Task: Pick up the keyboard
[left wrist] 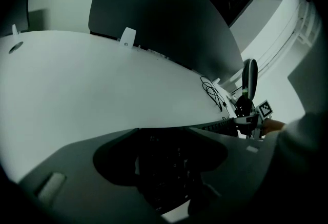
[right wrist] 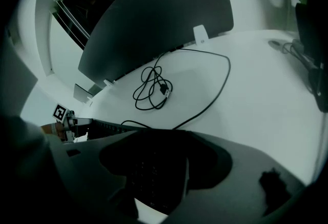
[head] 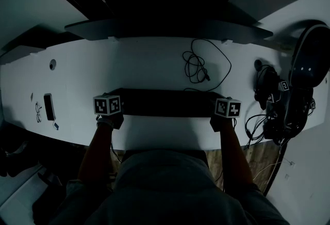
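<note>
Black on the white desk (head: 154, 59), the keyboard (head: 167, 103) lies flat, its left end between the wide jaws of the left gripper (left wrist: 164, 166) and its right end inside the equally wide right gripper (right wrist: 154, 177), so grasping seems in hand: next both should close evenly, then lift level.

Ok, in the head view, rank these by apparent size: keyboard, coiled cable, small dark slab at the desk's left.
1. keyboard
2. coiled cable, counting its loose loop
3. small dark slab, clearly smallest
</note>
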Motion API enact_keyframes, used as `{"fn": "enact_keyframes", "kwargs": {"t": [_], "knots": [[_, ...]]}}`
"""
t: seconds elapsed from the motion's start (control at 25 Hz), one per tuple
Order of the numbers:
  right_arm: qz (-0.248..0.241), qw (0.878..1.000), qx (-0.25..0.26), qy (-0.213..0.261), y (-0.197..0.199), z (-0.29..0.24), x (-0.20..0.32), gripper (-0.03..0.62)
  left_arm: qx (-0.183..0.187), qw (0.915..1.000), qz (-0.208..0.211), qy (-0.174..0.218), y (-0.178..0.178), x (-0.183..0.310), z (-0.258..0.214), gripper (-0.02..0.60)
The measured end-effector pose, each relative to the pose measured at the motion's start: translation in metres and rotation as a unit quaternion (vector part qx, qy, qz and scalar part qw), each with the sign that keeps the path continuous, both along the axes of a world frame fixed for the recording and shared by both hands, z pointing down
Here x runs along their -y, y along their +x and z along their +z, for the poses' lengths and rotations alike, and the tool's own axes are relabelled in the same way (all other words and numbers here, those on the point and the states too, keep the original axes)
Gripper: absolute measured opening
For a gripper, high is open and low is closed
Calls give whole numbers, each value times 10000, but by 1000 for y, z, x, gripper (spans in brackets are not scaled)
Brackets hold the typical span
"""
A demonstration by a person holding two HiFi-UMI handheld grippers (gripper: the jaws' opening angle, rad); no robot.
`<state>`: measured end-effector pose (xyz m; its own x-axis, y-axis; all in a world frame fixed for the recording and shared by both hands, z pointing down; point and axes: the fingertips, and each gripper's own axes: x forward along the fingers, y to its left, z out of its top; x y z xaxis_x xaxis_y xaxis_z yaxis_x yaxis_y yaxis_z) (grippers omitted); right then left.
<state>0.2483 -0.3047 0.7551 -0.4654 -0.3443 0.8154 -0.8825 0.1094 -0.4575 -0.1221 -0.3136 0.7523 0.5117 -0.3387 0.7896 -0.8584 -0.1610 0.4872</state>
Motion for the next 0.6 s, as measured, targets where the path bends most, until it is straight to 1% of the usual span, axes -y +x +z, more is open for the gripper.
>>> {"fn": "enact_keyframes", "kwargs": {"t": [0.12,0.36,0.6], "knots": [[36,10000,-38,39,0,-4,0,269,1,10000,-75,46,0,-1,-3,275],[74,9998,-55,193,-3,-15,-7,270,53,9996,-73,262,-2,-4,-14,278],[16,9985,-122,536,-8,-35,-4,270,1,9987,-123,490,-5,-4,-27,276]]}}
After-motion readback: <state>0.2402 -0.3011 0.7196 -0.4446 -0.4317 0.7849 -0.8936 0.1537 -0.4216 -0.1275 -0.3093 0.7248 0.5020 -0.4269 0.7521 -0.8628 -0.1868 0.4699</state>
